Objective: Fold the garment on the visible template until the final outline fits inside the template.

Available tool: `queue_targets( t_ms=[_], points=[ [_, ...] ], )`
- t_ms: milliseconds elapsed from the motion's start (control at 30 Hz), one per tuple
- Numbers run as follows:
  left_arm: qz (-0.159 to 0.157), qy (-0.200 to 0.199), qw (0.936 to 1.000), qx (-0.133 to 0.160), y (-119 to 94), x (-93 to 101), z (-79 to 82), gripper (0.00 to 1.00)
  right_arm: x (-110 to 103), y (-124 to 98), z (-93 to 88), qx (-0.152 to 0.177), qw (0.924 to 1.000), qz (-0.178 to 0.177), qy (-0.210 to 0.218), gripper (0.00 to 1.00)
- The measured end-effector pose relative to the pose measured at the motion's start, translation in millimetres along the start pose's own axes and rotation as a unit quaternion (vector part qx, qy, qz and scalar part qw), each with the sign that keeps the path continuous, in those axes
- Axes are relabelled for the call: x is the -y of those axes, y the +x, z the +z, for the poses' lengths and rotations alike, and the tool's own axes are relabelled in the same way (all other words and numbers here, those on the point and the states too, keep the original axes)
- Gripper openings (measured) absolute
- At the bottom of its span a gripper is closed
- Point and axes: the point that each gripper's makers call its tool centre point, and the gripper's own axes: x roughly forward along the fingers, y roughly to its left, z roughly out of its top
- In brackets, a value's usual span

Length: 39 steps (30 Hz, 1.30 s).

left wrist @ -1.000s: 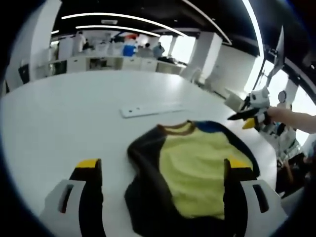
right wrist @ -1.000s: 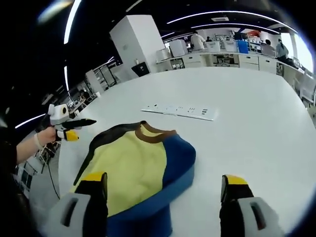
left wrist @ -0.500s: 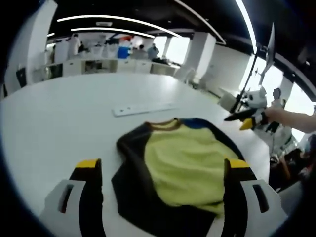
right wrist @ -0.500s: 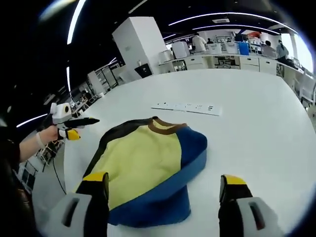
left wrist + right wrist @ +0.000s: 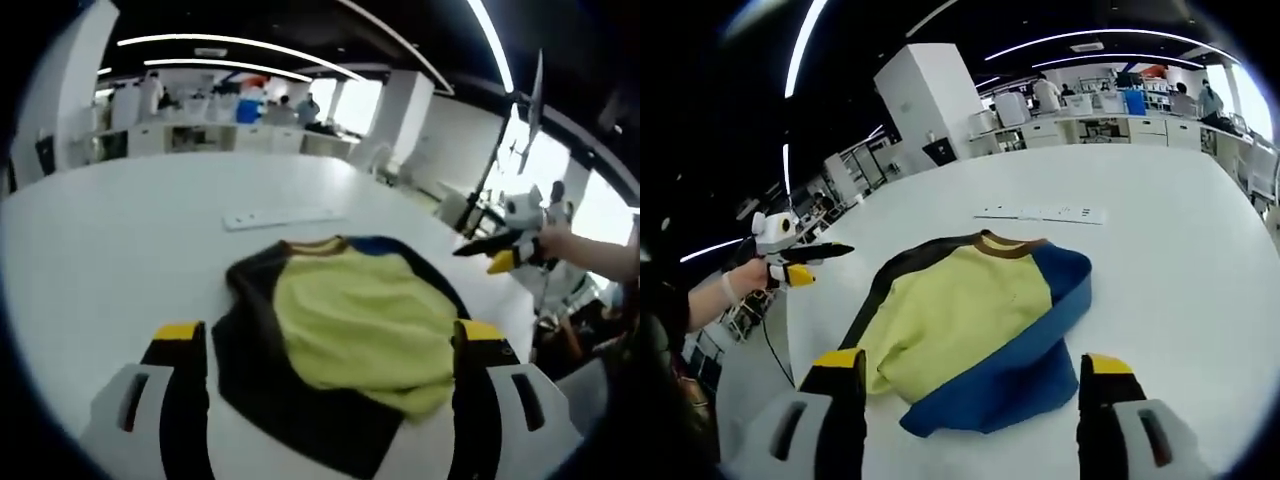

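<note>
White round table (image 5: 1180,250) in an open office holds a yellow sweatshirt (image 5: 350,320) with one black and one blue sleeve folded inward. Both the left gripper (image 5: 325,375) and right gripper (image 5: 960,395) hover wide open, empty. Further folding probably remains; no template outline is discernible.

1. One garment (image 5: 345,335), yellow front with one dark side and one blue side, folded on the bench (image 5: 110,240).
2. One bench, big, white and round-edged.
3. One white strip (image 5: 1042,213) with small markings, lying toward the bench's far edge.
4. Two hand-held grippers: the left hand-held gripper (image 5: 330,345) and the right hand-held gripper (image 5: 965,370), each with two yellow-tipped jaws.
</note>
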Motion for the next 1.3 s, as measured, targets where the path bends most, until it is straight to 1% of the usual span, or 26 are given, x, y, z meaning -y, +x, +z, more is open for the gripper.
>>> queue_targets(
  t_ms=[100,200,300,367,467,567,767,900,1000,1133,1200,1267,1300],
  points=[
    [-0.001,0.002,1.0000,0.000,-5,5.1,-2.1,0.99,-5,-6,-11.9,-0.001,1.0000,-0.001,0.002,0.86],
    [-0.001,0.000,1.0000,0.004,-11,8.4,-3.1,0.99,-8,-12,-22.3,0.004,0.9999,0.000,0.014,0.86],
    [0.000,0.001,1.0000,0.006,-15,11.8,-4.0,0.99,-10,-19,-34.9,0.002,0.9997,-0.002,0.023,0.85],
    [-0.001,0.001,1.0000,0.007,-18,14.8,-4.4,0.99,-8,-24,-39.7,0.004,0.9996,-0.007,0.028,0.85],
    [0.000,0.003,0.9999,0.011,-23,19.1,-5.3,0.99,-8,-31,-43.5,0.010,0.9993,-0.010,0.035,0.85],
    [-0.002,0.003,1.0000,0.008,-27,22.9,-10.8,0.98,-10,-37,-47.8,0.012,0.9991,-0.015,0.037,0.84],
    [-0.002,-0.001,1.0000,0.008,-37,26.0,-20.7,0.98,-15,-46,-47.5,0.020,0.9988,-0.024,0.038,0.83],
    [-0.004,-0.015,0.9999,0.003,-48,27.4,-32.6,0.97,-25,-47,-48.3,0.026,0.9982,-0.030,0.044,0.83],
    [-0.007,-0.025,0.9996,0.004,-56,28.7,-36.9,0.97,-33,-45,-48.7,0.030,0.9978,-0.030,0.051,0.82],
    [-0.011,-0.031,0.9995,-0.002,-65,30.1,-43.9,0.97,-39,-38,-56.7,0.023,0.9977,-0.034,0.053,0.79],
    [-0.014,-0.036,0.9993,-0.001,-70,30.0,-45.9,0.96,-46,-32,-61.5,0.023,0.9977,-0.028,0.058,0.75],
    [-0.013,-0.040,0.9991,-0.003,-74,27.9,-48.8,0.96,-51,-25,-67.1,0.019,0.9978,-0.028,0.056,0.69],
    [-0.013,-0.041,0.9991,-0.004,-76,26.6,-50.4,0.96,-53,-21,-69.5,0.016,0.9979,-0.026,0.058,0.68]
  ],
)
